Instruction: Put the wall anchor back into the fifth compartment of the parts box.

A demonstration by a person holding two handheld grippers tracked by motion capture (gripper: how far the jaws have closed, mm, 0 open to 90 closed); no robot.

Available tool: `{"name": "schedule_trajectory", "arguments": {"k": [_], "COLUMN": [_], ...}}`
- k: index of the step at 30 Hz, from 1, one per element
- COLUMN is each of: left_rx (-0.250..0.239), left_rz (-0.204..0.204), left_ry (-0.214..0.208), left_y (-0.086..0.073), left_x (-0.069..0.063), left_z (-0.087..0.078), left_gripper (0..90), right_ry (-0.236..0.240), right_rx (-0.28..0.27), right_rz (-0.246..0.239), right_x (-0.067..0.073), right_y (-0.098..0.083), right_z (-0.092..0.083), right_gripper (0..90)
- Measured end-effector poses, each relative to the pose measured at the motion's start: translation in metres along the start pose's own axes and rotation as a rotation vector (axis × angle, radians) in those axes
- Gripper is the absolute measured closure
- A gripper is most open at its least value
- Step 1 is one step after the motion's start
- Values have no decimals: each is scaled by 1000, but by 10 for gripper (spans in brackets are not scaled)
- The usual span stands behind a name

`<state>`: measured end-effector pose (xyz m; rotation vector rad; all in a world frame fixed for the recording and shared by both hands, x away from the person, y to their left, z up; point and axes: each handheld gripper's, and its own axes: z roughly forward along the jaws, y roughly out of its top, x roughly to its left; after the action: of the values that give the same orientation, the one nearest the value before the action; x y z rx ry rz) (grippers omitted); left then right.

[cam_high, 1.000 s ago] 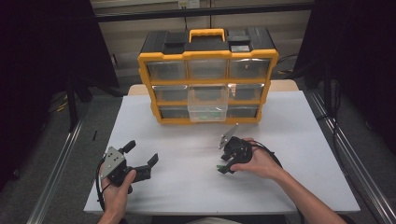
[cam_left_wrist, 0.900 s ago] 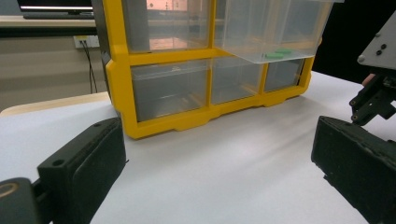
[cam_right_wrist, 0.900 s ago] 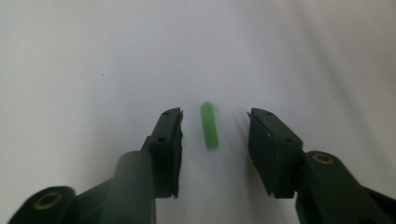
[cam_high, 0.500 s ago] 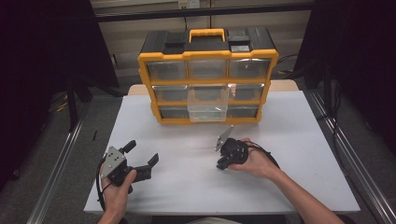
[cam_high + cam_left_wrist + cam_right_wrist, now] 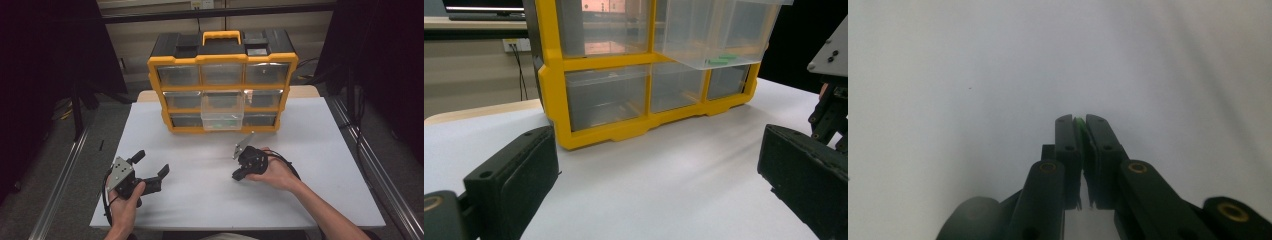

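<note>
Both tongs sit low over the white table (image 5: 310, 150), well apart. Left gripper (image 5: 150, 167), near the front-left corner: jaws spread wide, nothing betw. them, pointing twd the drawer cabinet. Right gripper (image 5: 239, 174), held by the right hand (image 5: 275, 172) right of centre, tips down at the tabletop: jaws have just been closing and are now pinched nearly together on a small green piece (image 5: 1080, 121), only a sliver of it visible betw. the pads at the tip in the right gripper view. Can't tell what the piece is.

Largest first: table, plain white, w/ bare surface around both hands. Next, the yellow-and-black drawer cabinet (image 5: 222, 87) at the back centre, w/ yellow carry handle on top and three rows of clear drawers. One clear drawer (image 5: 222, 112), middle column, is pulled out twd the person; in the left gripper view green bits (image 5: 719, 60) lie on its floor. Smallest: the green piece in the right gripper, just above the table, in front of the cabinet and apart from it.
</note>
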<state>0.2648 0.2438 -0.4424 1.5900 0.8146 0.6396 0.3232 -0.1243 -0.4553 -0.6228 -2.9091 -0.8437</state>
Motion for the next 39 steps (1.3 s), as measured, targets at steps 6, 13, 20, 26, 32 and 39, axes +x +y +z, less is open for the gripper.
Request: {"name": "schedule_trajectory", "arguments": {"k": [6, 13, 20, 26, 32, 39], "left_rx": [-7, 0, -3, -1, -3, -2], "left_rz": [-13, 2, -7, -13, -6, 4], "left_ry": [1, 3, -1, 0, 3, 10], "left_y": [0, 0, 0, -1, 0, 0], "left_x": [-1, 0, -1, -2, -1, -1], "left_z": [0, 0, 0, 1, 0, 0], "left_gripper": [30, 30, 30, 30, 30, 30], "right_ry": [-1, 2, -9, -19, -32, -44], "right_rx": [-64, -169, -245, -311, -356, -397], "right_rz": [-14, 8, -7, -25, -32, -44], "right_x": [-1, -3, -2, 2, 5, 6], "right_y": [-2, -3, 0, 5, 8, 17], "right_z": [-9, -27, -44, -62, -77, -92], "right_gripper": [852, 852, 853, 853, 853, 852]}}
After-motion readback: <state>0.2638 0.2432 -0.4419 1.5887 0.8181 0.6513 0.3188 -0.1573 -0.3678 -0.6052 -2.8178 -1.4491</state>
